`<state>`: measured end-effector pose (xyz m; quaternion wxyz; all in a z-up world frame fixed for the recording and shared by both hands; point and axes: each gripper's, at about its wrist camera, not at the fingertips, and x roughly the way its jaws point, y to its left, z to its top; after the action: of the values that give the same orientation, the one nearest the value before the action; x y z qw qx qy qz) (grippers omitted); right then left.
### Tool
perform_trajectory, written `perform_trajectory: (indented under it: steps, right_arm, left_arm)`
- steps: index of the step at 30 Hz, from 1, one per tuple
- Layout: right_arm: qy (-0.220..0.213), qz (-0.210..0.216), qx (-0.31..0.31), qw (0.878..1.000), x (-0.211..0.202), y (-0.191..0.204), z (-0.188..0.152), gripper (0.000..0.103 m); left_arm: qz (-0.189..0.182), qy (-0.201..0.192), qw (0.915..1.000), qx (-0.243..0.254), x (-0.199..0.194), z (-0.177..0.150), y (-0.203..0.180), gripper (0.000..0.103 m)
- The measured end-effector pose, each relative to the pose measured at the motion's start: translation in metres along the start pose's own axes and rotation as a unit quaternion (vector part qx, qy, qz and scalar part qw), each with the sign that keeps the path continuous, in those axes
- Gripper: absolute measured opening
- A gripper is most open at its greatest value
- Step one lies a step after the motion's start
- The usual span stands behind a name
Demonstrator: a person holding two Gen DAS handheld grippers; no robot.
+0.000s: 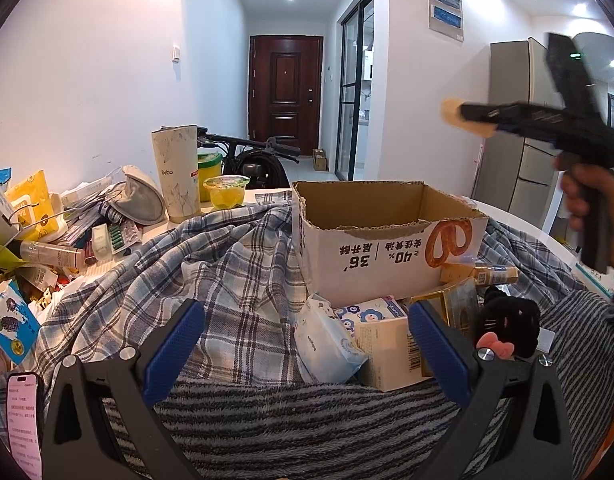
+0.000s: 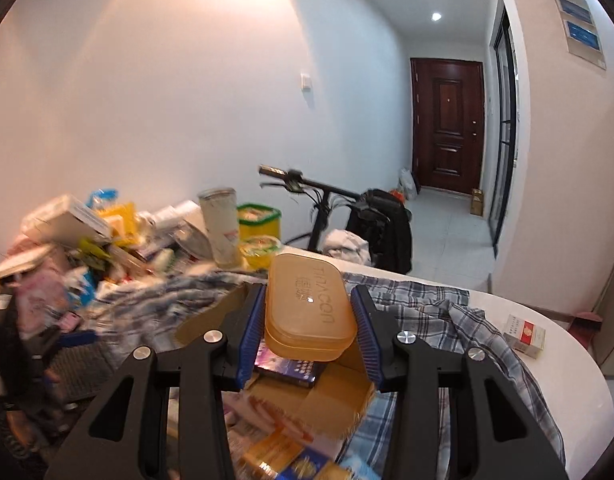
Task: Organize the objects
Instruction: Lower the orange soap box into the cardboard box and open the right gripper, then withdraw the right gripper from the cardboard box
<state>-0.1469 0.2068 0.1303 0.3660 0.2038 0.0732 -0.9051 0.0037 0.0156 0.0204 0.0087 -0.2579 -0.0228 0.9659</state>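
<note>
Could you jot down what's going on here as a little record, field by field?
Setting: cluttered table, plaid cloth over it
Right gripper: shut on a tan plastic case, held in the air above the box
Left gripper: open, holding nothing
Cardboard box: open-topped, pretzel printed on its side
Near box: tissue pack, black plush toy
Left pile: tall cup, yellow jelly cup

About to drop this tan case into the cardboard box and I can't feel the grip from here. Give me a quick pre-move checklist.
1. Grip: right gripper clamps the tan case on both sides: ok.
2. Box mouth: cardboard box stands open-topped: ok.
3. Room inside: a dark packet already lies in it; space left: cannot tell.
4. Left gripper: open, empty, low in front of the box, clear of the mouth: ok.
5. Case lid latched: cannot tell.
</note>
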Motion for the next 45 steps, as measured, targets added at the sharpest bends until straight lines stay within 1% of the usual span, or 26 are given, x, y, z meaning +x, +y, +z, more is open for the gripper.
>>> perform_trajectory:
  steps: [2, 4, 8, 12, 17, 26, 27, 29, 31, 37, 40, 42, 44, 45]
  right_arm:
    - [0.017, -0.036, -0.022, 0.999, 0.018, 0.002, -0.005, 0.042]
    - [0.031, -0.063, -0.038, 0.997, 0.035, 0.003, -0.009, 0.042]
    - [0.062, -0.083, -0.048, 0.993, 0.061, 0.000, -0.022, 0.042]
    - [0.069, -0.095, -0.042, 0.992, 0.070, -0.007, -0.032, 0.042]
    - [0.076, -0.105, -0.053, 0.990, 0.074, -0.009, -0.034, 0.042]
    - [0.087, -0.103, -0.054, 0.989, 0.080, -0.012, -0.040, 0.043]
    - [0.086, -0.104, -0.055, 0.989, 0.080, -0.013, -0.040, 0.046]
    - [0.086, -0.116, -0.058, 0.988, 0.080, -0.013, -0.041, 0.078]
    - [0.077, -0.125, -0.057, 0.988, 0.076, -0.014, -0.041, 0.088]
    - [0.067, -0.122, -0.049, 0.989, 0.068, -0.014, -0.037, 0.089]
    - [0.044, -0.124, -0.044, 0.990, 0.051, -0.010, -0.032, 0.089]
    - [0.021, -0.121, -0.041, 0.992, 0.032, -0.007, -0.027, 0.093]
    - [-0.002, -0.114, -0.040, 0.993, 0.009, -0.001, -0.022, 0.103]
    - [-0.012, -0.110, -0.042, 0.993, -0.003, 0.002, -0.020, 0.103]
  left_arm:
    - [0.000, 0.001, 1.0000, 0.001, 0.000, 0.000, 0.000, 0.103]
    - [0.000, 0.001, 1.0000, 0.001, -0.001, 0.000, 0.000, 0.103]
    - [0.000, 0.001, 1.0000, 0.001, 0.000, 0.000, 0.000, 0.103]
    - [0.000, 0.000, 1.0000, 0.001, -0.001, 0.000, 0.000, 0.103]
    - [0.000, 0.001, 1.0000, 0.001, -0.001, 0.000, -0.001, 0.103]
    - [0.000, 0.003, 1.0000, 0.001, 0.001, 0.000, -0.004, 0.103]
    - [0.000, 0.003, 1.0000, 0.000, 0.001, 0.000, -0.005, 0.103]
    - [0.000, 0.004, 1.0000, 0.001, 0.000, -0.001, -0.005, 0.103]
    - [0.000, 0.002, 1.0000, 0.001, 0.000, -0.001, -0.006, 0.103]
    - [0.000, 0.002, 1.0000, 0.001, -0.002, -0.001, -0.005, 0.103]
    - [-0.001, 0.003, 1.0000, 0.000, -0.002, -0.001, -0.005, 0.103]
    - [-0.001, 0.003, 1.0000, -0.001, -0.002, -0.001, -0.005, 0.103]
    - [0.000, 0.002, 1.0000, 0.000, -0.002, -0.001, -0.005, 0.103]
    - [0.000, 0.002, 1.0000, 0.000, -0.002, -0.001, -0.006, 0.103]
